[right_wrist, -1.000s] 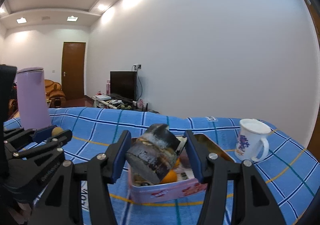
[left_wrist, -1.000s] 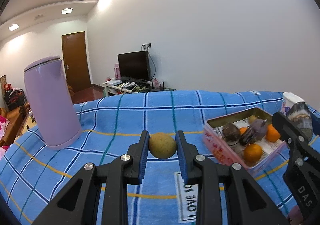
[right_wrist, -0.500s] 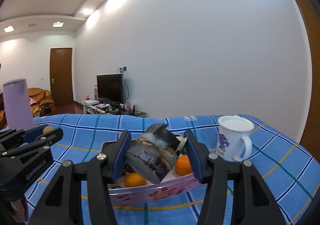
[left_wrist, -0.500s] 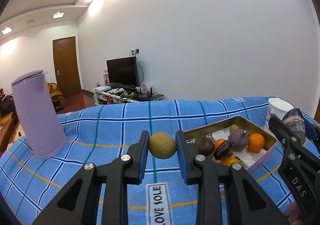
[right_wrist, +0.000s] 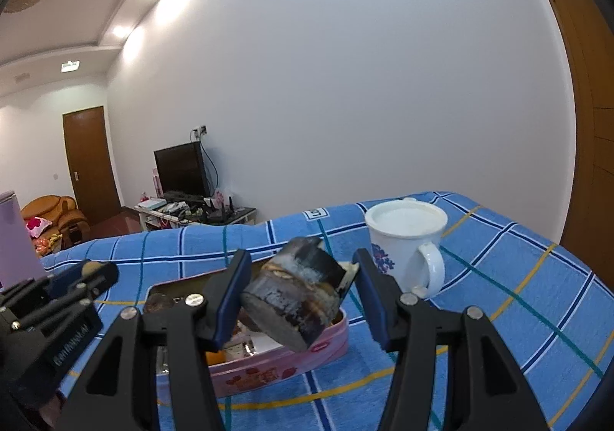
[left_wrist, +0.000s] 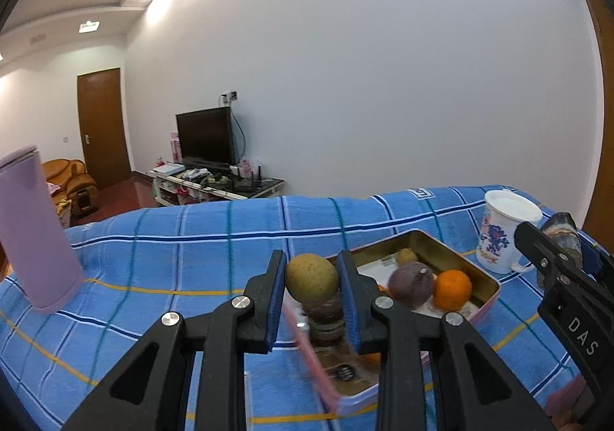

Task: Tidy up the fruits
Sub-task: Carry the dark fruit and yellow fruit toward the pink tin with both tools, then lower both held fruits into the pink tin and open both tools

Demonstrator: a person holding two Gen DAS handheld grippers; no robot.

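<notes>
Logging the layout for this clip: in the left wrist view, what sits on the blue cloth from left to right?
purple flask → yellow-green fruit held in the left tongs → purple fruit → orange, both in the pink tin → white mug → right tongs with a dark piece.

The left gripper [left_wrist: 312, 279] is clamped on a speckled fruit [left_wrist: 311, 278]. The right gripper [right_wrist: 303, 287], at its three o'clock, pinches a tilted dark cylinder [right_wrist: 293, 298].
</notes>
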